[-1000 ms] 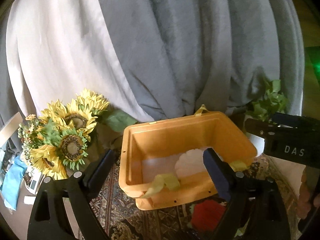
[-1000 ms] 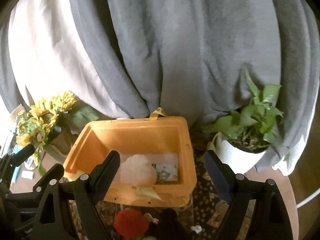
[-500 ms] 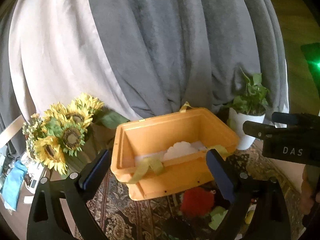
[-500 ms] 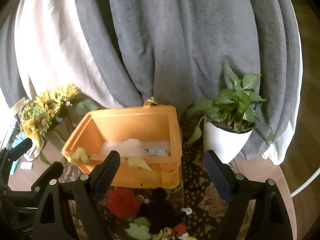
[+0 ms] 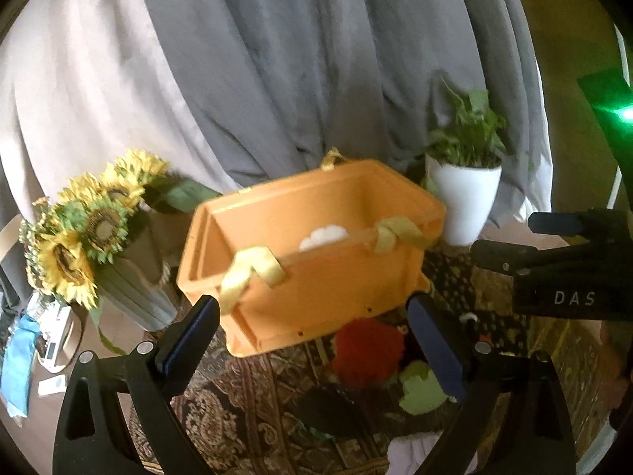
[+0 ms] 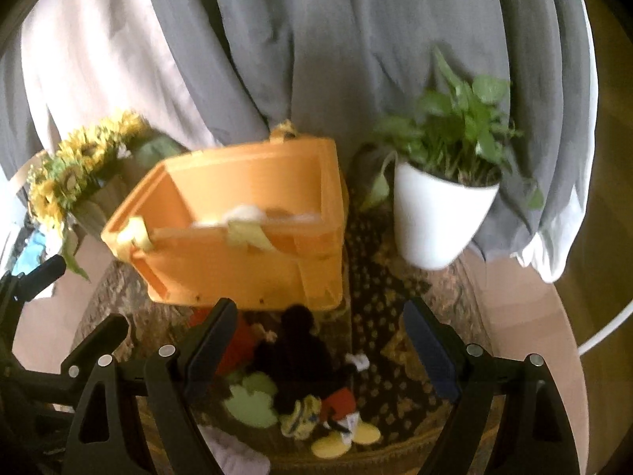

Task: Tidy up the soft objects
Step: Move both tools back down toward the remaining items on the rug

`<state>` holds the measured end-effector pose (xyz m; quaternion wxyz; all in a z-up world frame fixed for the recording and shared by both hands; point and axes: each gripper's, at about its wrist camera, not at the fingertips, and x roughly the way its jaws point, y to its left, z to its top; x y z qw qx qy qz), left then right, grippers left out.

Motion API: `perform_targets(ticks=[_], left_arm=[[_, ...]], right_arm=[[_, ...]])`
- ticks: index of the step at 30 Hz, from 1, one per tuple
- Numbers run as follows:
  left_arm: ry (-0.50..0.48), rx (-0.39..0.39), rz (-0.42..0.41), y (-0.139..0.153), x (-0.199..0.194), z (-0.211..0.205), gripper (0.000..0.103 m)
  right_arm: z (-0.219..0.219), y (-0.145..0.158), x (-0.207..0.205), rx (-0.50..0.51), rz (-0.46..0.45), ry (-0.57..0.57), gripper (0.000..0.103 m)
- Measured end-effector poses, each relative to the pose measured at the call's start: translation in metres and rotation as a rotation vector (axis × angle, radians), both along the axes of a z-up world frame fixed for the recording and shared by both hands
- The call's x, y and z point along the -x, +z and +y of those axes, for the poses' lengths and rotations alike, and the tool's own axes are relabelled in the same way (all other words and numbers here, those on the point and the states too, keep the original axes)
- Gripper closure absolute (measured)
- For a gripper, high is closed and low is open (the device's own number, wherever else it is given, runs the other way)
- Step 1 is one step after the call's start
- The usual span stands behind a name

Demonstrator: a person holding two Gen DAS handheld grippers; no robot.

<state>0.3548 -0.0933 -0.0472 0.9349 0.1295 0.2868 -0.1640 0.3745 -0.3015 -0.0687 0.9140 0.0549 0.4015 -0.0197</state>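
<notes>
An orange plastic bin [image 5: 316, 261] [image 6: 245, 245] with yellow ribbon handles stands on a patterned rug; a white fluffy item [image 5: 322, 235] lies inside it. In front of the bin lie soft toys: a red plush [image 5: 366, 352], a pale green plush [image 5: 419, 394] [image 6: 253, 401], and a black mouse doll with red shorts and yellow shoes [image 6: 312, 372]. My left gripper [image 5: 316, 340] is open and empty, above the toys. My right gripper [image 6: 316, 344] is open and empty, over the mouse doll; it also shows at the right of the left wrist view [image 5: 569, 273].
A sunflower bouquet in a vase [image 5: 91, 233] [image 6: 79, 166] stands left of the bin. A white pot with a green plant [image 5: 465, 194] [image 6: 443, 206] stands right of it. Grey and white drapes [image 5: 277, 79] hang behind. Small clutter [image 5: 23, 356] lies at far left.
Both grippers have pulled back and away from the bin, so the bin looks farther and the toys on the rug in front of it have come into view. Both stay open.
</notes>
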Motion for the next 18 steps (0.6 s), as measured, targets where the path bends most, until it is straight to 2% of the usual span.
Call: perform_targets(ticks=[9,18], left_arm=[[-0.056,-0.036,0.106,-0.038,-0.003,-0.012,0.005],[-0.137,-0.092,0.179,-0.075,-0.014,-0.024,0.005]], right_arm=[[0.0,-0.043,-0.004,-0.026,0.127,0.034,0.016],[0.003,-0.079,-0.015,-0.017,0.235,0.081,0.017]])
